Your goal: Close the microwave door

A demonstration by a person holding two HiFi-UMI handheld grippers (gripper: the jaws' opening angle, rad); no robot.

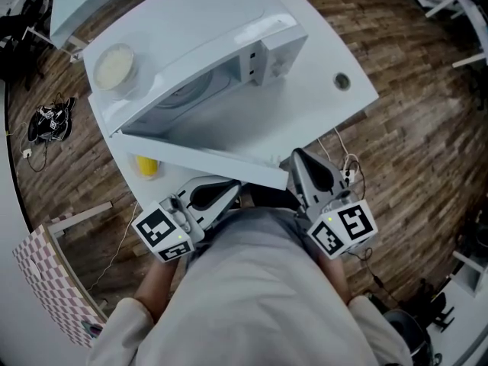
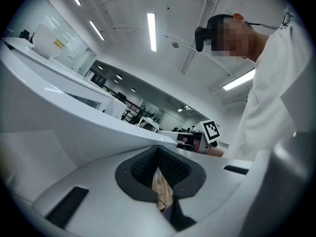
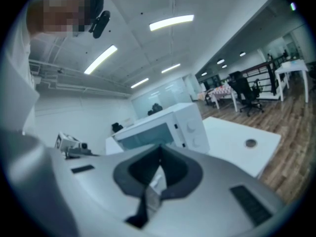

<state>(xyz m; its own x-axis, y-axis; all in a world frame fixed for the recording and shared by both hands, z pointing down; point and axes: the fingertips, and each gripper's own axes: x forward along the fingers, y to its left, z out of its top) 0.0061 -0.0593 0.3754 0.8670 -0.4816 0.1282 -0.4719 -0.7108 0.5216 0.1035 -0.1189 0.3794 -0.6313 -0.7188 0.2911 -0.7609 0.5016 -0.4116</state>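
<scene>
The white microwave point(image 1: 267, 48) stands on a white table point(image 1: 335, 105) with its door point(image 1: 206, 155) swung wide open toward me. The cavity and turntable point(image 1: 191, 90) show behind it. My left gripper point(image 1: 232, 191) is shut and empty, low at the table's near edge, just below the door. My right gripper point(image 1: 297, 155) is shut too, and its tips sit beside the door's free end. In the left gripper view the closed left gripper point(image 2: 158, 149) points up under a white panel point(image 2: 74, 112). In the right gripper view the right gripper point(image 3: 160, 149) faces the microwave point(image 3: 168, 127).
A round bowl point(image 1: 114, 65) rests on top of the microwave. A yellow object point(image 1: 146, 166) shows below the door's hinge side. The table has a cable hole point(image 1: 341, 81). Wooden floor surrounds the table, with cables point(image 1: 49, 120) at the left and a checked panel point(image 1: 46, 280) nearby.
</scene>
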